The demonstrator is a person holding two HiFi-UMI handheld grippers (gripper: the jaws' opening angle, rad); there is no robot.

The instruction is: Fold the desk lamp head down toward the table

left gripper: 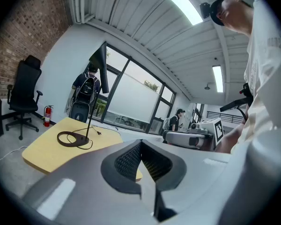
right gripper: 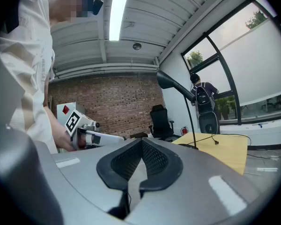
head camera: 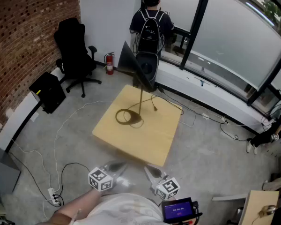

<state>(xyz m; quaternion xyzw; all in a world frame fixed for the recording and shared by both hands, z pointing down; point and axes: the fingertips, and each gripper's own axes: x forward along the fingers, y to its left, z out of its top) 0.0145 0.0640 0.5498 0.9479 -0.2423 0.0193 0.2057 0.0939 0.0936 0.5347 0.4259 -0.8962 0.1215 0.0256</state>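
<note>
Both tongs are shut and empty. Your left tongs (head camera: 116, 167) and right tongs (head camera: 152, 172) sit side by side at the near edge of the head view, pointing toward the bench (head camera: 152, 137). In each gripper view the ribbed black pads meet in a V with nothing between them.

The desk lamp (head camera: 140, 97) stands on the far half of the bench, well apart from both tongs. The bare near half of the bench top lies between. The lamp shows left of centre in the left gripper view and right of centre in the right gripper view.

Materials and shapes:
- Lamp: dark ring base flat on the bench, thin upright stem, flat dark head raised and angled up.
- Cord (head camera: 154, 104): thin, runs off the base, loose end lying on the bench top.
- Bench: square top of smooth pale wood.
- Tongs: smooth grey shells, each with a white marker cube.
- Floor (head camera: 210, 149): grey concrete with white cables trailing across it.

View differences:
- Only the head view shows the full ring base, the power strip (head camera: 54, 198) and the fire extinguisher (head camera: 109, 63).
- The left gripper view shows your right tongs' cube and a second person further along the window.
- The right gripper view shows the brick wall (right gripper: 112, 102), the office chair (right gripper: 160, 121) and your left tongs.
- A person with a backpack (head camera: 151, 25) stands at the window beyond the lamp.
</note>
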